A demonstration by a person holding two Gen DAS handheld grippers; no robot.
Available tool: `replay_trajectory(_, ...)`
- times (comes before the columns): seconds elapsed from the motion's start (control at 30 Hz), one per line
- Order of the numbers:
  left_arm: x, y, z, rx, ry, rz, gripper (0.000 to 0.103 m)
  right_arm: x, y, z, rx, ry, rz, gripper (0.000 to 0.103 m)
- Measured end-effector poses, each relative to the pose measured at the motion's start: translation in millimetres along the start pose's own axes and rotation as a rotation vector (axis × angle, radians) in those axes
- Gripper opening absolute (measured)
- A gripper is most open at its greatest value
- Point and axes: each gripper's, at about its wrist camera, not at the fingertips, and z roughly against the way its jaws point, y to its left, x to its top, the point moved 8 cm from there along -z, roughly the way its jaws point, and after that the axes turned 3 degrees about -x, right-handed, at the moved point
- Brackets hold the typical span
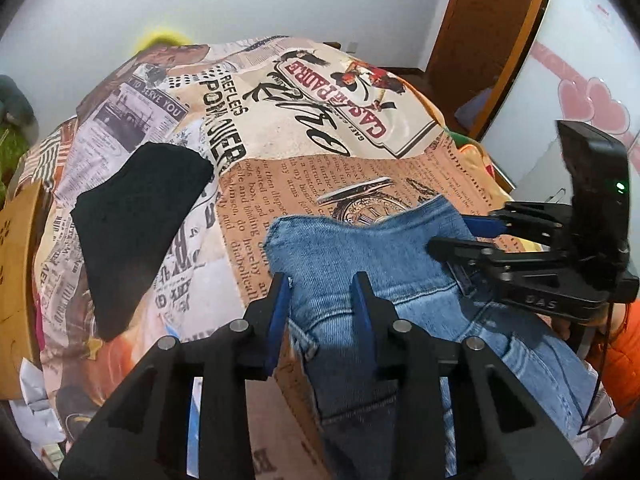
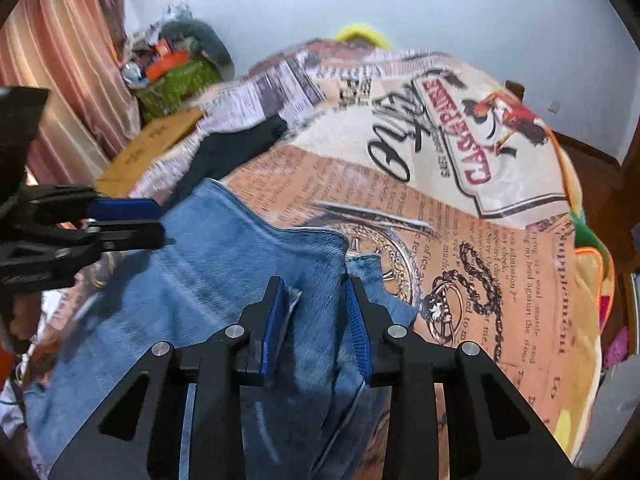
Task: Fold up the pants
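Blue denim pants [image 1: 360, 256] lie on a bed covered by a newspaper-print blanket [image 1: 320, 120]. My left gripper [image 1: 322, 280] is open, its blue-padded fingers astride the left edge of the denim. In the right wrist view the pants [image 2: 224, 272] spread to the left and my right gripper [image 2: 314, 284] is open over a raised fold of denim. The right gripper also shows in the left wrist view [image 1: 460, 236], at the far right edge of the pants. The left gripper shows at the left of the right wrist view [image 2: 160, 224].
A folded black garment [image 1: 136, 224] lies on the blanket to the left of the pants. A wooden board [image 1: 16, 280] stands at the bed's left side. A pile of clutter [image 2: 176, 72] sits by a striped curtain. A door frame [image 1: 500, 40] is at the right.
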Motion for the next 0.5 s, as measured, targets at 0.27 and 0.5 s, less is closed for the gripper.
replay_trajectory(0.27,-2,3,-9,0.011,0.014,0.005,0.033,5,9,13,0.022,-0.072,0.041,0.009)
replay_trajectory(0.5,-2,3,-12,0.039,-0.001,0.001,0.040,28,12,46,-0.023,-0.170,0.110,0.008)
